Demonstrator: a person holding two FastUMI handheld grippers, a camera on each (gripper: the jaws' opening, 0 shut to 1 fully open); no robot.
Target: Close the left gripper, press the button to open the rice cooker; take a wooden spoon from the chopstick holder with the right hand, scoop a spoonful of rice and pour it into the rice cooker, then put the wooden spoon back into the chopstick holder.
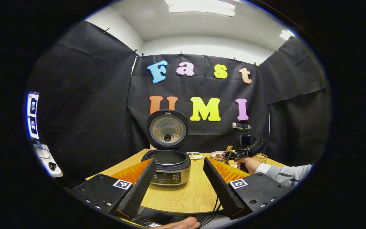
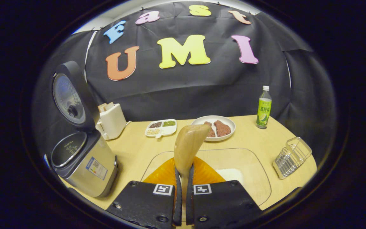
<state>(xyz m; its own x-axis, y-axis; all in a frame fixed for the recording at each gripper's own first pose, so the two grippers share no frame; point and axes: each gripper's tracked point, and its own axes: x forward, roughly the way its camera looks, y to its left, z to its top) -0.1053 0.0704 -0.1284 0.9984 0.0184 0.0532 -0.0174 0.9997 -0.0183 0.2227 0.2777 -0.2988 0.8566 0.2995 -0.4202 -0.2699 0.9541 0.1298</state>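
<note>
Rice cooker (image 1: 169, 168), a silver round one with a black rim and its black lid standing upright and open, sits on the light wooden worktop (image 1: 189, 194) straight ahead of my left hand-held gripper (image 1: 179, 183), whose fingers are spread wide apart and empty, one on each side of the cooker in the left gripper view. Farther right in that view I see the right hand-held gripper held by a hand (image 1: 249, 163) in a grey sleeve. In the right gripper view, my right hand-held gripper (image 2: 183, 178) is clenched on the handle of the pale wooden spoon (image 2: 187, 143), whose bowl rises upright above the fingers. Just beyond it lies a clear plastic tray (image 2: 256, 171) with a small heap of white rice (image 2: 230, 175) inside. The wire chopstick holder (image 2: 292, 156) stands at the right near edge. Along the far side are a white plate of reddish meat (image 2: 214, 127), a divided white dish of grains (image 2: 160, 128), a green-labelled bottle (image 2: 264, 108) and a white toaster (image 2: 112, 120); the cooker stands at the left.
</note>
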